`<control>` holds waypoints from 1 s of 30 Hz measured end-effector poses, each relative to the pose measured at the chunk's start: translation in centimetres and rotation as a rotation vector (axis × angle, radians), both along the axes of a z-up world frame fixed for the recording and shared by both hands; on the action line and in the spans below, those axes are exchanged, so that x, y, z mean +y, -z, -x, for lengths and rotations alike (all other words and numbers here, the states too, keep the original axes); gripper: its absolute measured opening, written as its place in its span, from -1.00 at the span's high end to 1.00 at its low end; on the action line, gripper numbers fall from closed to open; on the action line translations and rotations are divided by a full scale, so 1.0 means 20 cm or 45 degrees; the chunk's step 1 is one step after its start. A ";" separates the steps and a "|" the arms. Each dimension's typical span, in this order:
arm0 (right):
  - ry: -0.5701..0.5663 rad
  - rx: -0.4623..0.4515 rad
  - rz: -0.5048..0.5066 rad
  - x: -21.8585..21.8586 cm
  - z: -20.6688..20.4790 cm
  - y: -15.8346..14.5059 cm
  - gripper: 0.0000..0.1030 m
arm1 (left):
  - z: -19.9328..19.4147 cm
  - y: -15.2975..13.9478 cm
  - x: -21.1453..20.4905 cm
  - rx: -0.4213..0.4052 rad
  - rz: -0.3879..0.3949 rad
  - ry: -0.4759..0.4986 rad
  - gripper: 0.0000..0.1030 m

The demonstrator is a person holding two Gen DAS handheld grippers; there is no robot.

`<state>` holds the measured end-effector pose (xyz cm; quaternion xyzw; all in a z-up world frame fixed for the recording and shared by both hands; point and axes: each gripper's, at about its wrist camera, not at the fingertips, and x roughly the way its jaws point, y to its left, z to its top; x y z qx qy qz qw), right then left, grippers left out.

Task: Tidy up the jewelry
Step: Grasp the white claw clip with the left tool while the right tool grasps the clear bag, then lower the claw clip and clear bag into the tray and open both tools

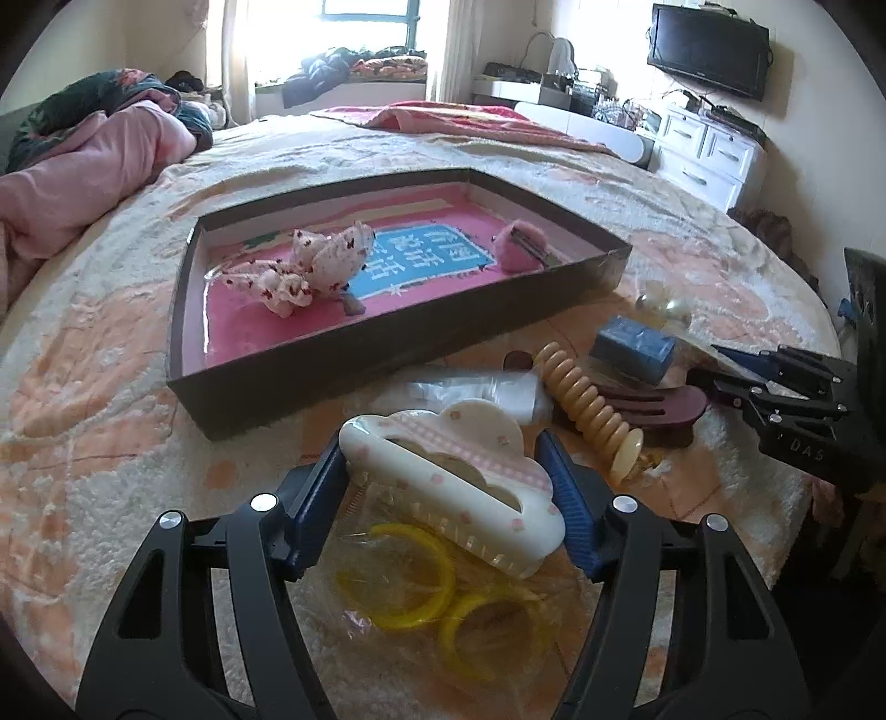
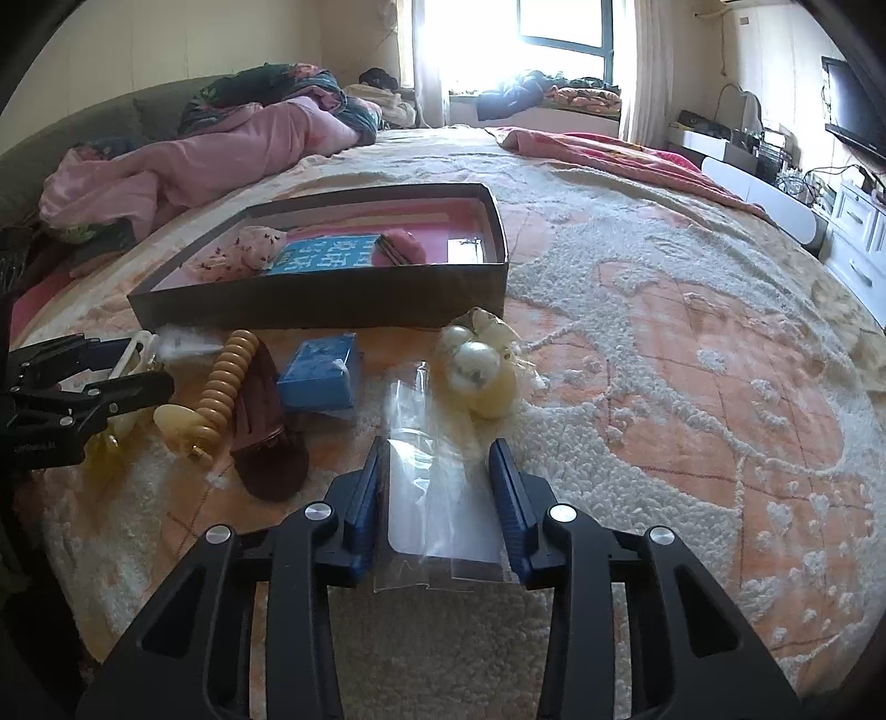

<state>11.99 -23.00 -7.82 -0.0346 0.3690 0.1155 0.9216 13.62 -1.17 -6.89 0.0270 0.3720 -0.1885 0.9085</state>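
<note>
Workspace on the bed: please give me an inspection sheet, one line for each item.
Surface: bed blanket, cream and orange.
Job's things: box lid tray holding fabric bow and pink clip; cloud claw clip; yellow rings in plastic; spiral tie; pearl piece.
Clutter: blue box; clear bag.
Grippers: left tool shut on cloud claw clip; right tool open around clear bag.
Cables: nothing seen.
Surroundings: pink quilt, television.

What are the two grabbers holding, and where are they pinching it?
The left gripper pinches the cloud-shaped hair claw by its two ends. The right gripper is open around a clear plastic bag, holding nothing.
</note>
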 end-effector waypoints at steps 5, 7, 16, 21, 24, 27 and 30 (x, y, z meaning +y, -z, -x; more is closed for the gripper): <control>0.005 -0.007 -0.030 -0.01 0.03 -0.02 0.35 | 0.05 -0.08 0.01 -0.063 0.028 0.001 -0.13; -0.002 -0.010 -0.049 -0.01 0.04 -0.04 0.35 | 0.05 -0.10 0.02 -0.073 0.045 -0.005 -0.13; -0.088 -0.031 -0.128 0.05 0.11 -0.10 0.35 | 0.06 -0.17 0.07 -0.122 0.099 -0.037 -0.13; -0.130 -0.040 -0.120 0.11 0.12 -0.12 0.35 | 0.05 -0.21 0.12 -0.143 0.121 -0.077 -0.13; -0.149 -0.046 -0.116 0.14 0.11 -0.15 0.35 | 0.05 -0.23 0.15 -0.159 0.130 -0.108 -0.13; -0.159 -0.056 -0.115 0.17 0.10 -0.17 0.35 | 0.04 -0.24 0.18 -0.169 0.135 -0.129 -0.13; -0.169 -0.071 -0.100 0.20 0.08 -0.19 0.35 | 0.03 -0.25 0.19 -0.174 0.131 -0.151 -0.13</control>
